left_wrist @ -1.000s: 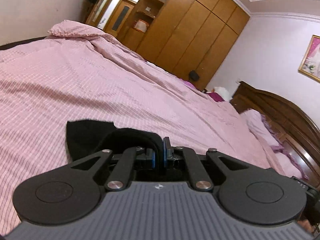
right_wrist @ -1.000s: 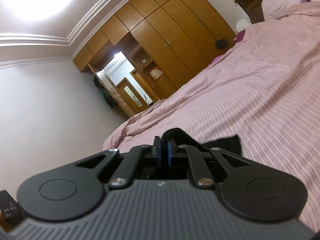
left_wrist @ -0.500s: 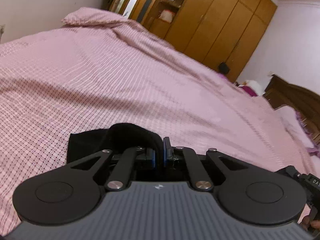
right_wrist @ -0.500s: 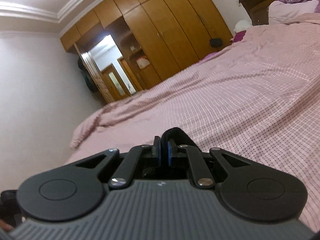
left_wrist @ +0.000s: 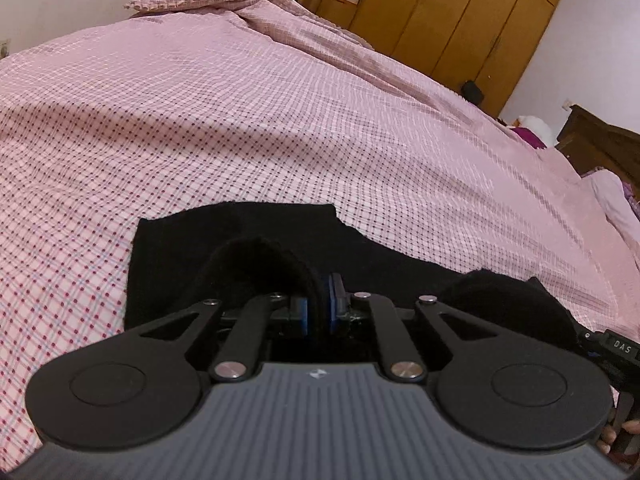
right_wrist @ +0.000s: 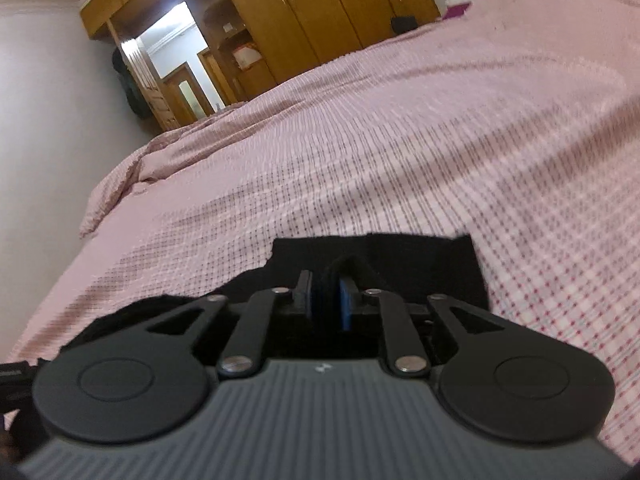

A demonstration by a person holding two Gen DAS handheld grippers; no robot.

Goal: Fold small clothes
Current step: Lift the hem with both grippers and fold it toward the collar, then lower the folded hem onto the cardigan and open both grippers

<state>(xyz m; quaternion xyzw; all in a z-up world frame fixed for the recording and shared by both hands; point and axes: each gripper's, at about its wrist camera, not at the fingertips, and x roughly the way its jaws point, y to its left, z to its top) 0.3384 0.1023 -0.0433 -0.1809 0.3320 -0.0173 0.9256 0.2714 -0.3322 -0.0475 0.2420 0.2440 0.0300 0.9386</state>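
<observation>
A small black garment (left_wrist: 240,232) lies on the pink checked bedspread (left_wrist: 280,112), right in front of both grippers. My left gripper (left_wrist: 319,300) is shut on a bunched fold of the black cloth, low over the bed. My right gripper (right_wrist: 326,298) is shut on another edge of the same garment (right_wrist: 420,260), its blue pads slightly apart with black cloth between them. The right gripper's body shows at the right edge of the left wrist view (left_wrist: 616,344). The cloth under both grippers is hidden.
The bed stretches away on all sides. A wooden wardrobe (left_wrist: 460,12) stands along the far wall with an open doorway (right_wrist: 176,52) beside it. A dark wooden headboard (left_wrist: 600,148) and a pillow (left_wrist: 616,200) are to the right.
Both grippers have come down toward the bed, holding the black garment. More of the garment now lies spread flat on the bedspread in front of them.
</observation>
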